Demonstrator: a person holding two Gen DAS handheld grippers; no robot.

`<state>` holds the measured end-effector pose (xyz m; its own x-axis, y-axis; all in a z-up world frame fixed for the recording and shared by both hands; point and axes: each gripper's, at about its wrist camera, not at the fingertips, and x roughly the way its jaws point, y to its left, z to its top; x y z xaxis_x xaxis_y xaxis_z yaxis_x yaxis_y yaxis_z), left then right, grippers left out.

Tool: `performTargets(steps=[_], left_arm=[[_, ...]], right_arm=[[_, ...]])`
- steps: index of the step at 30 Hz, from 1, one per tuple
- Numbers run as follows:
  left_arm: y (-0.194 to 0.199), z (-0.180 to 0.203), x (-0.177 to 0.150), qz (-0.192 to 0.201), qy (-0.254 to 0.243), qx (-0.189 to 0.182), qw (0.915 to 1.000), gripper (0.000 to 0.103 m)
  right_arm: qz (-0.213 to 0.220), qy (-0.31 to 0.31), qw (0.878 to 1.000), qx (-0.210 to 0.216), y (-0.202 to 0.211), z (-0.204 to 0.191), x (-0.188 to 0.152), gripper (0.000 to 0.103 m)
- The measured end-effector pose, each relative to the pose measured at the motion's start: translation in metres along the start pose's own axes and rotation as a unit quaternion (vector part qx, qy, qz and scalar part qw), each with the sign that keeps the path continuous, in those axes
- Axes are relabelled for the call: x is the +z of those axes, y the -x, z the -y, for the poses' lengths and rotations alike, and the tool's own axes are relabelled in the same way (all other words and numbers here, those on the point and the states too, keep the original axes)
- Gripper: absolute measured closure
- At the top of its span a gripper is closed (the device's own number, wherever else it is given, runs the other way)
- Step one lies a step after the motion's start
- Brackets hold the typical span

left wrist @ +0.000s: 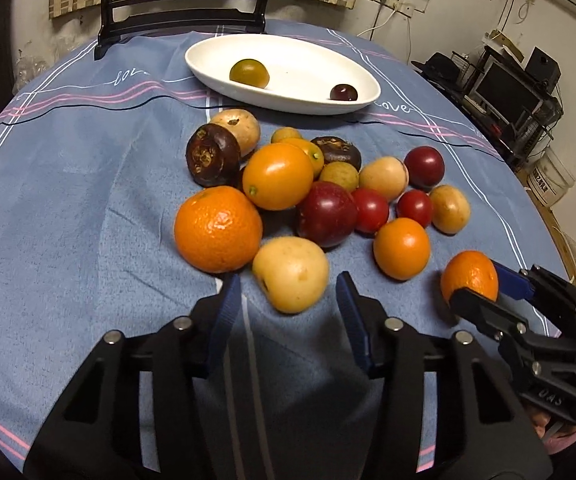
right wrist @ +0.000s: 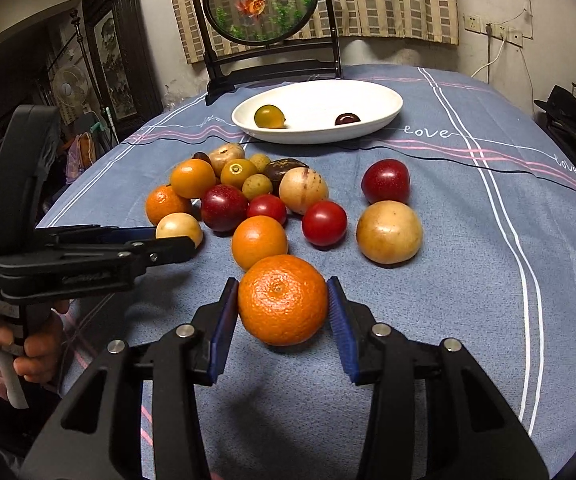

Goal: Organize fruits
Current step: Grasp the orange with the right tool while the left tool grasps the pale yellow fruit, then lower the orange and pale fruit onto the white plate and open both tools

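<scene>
While the mandarin sits on the blue-clothed surface at the near edge of the fruit pile, the right claw pinches it w/ both blue pads touching. Left claw is spread, just short of a tan fruit. Beyond, a white oval dish holds 2 small fruits.

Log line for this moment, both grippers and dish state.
left gripper: open around pale fruit | right gripper: pads flanking mandarin | white dish: two fruits in

Mixed fruits clustered on cloth; two in white dish.
</scene>
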<state>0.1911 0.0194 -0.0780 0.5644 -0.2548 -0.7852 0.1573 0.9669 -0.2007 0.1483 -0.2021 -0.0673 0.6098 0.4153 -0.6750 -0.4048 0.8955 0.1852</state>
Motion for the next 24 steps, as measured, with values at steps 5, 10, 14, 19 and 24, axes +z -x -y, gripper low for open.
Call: performTargets(steps=[5, 10, 14, 19, 24], left_arm=[[-0.005, 0.006, 0.004, -0.005, -0.01, 0.009, 0.9999, 0.064], [-0.012, 0.007, 0.009, -0.006, -0.008, 0.016, 0.9998, 0.064], [-0.011, 0.009, 0.007, -0.006, -0.014, 0.025, 0.9996, 0.066], [0.0, 0.009, -0.003, -0.002, -0.014, 0.005, 0.9999, 0.066], [0.014, 0.014, -0.008, 0.018, -0.026, -0.01, 0.9995, 0.066]], right_arm=[[0.003, 0.001, 1.0, 0.003, 0.002, -0.001, -0.001, 0.058], [0.003, 0.002, 1.0, 0.005, 0.002, -0.002, -0.001, 0.058], [0.002, 0.002, 1.0, 0.008, 0.002, -0.002, -0.001, 0.058], [0.0, 0.001, 1.0, 0.008, 0.001, -0.001, 0.0, 0.058], [-0.004, 0.0, 1.0, 0.005, 0.0, -0.001, 0.0, 0.058]])
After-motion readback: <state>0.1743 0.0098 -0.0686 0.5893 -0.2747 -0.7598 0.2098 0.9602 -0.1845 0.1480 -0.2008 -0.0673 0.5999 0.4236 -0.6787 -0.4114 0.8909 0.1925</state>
